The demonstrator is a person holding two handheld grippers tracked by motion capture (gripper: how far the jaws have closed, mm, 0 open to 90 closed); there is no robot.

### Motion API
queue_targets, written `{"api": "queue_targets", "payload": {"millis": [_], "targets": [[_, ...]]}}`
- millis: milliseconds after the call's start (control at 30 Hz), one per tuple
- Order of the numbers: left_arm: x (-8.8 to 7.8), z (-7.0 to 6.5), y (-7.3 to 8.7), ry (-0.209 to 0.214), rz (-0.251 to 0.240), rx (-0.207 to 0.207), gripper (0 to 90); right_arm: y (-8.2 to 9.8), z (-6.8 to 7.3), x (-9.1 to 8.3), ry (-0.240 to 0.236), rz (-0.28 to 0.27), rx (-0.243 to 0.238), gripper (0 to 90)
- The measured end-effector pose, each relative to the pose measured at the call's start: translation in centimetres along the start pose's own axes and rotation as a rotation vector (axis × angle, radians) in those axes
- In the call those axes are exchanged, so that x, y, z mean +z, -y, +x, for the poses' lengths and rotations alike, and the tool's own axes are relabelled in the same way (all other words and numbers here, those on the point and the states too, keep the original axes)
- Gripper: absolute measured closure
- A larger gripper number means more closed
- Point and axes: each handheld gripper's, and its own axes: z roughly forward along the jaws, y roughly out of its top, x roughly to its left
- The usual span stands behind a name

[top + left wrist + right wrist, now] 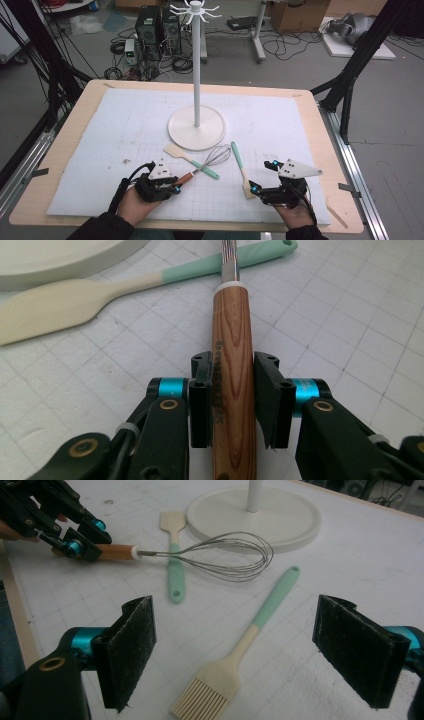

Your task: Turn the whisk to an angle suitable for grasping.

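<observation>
- The left gripper (232, 400) clamps the whisk (220, 555) by its wooden handle, just in front of the rack base (196, 127), wires crossing the spatula (192, 159).
- Lifting it straight up should avoid dragging that spatula.
- The right gripper (250, 652) hangs wide open over the brush (240, 652).

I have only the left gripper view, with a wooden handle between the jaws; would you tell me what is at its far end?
Observer: It is a whisk. Its wire head lies across the green handle of the spatula.
Operator: Thank you. Where is the right gripper?
Observer: The right gripper is near the table's front edge, open, with a pastry brush lying on the mat between its jaws, not touched.
Operator: And the white disc at my upper left?
Observer: That is the base of a tall white stand, which has a ring of hooks at the top, all empty.
</observation>
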Motion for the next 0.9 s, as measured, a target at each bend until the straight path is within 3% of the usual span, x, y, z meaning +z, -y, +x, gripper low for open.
{"api": "queue_targets", "payload": {"millis": [500, 900], "targets": [[-0.56, 0.09, -0.12, -0.002, -0.025, 0.014, 70.3, -0.02, 0.02, 0.03, -0.005, 0.004, -0.002, 16.3], [-0.1, 0.1, 0.18, 0.001, -0.006, 0.006, 69.8, -0.03, 0.07, 0.01, -0.005, 0.004, -0.002, 16.4]]}}
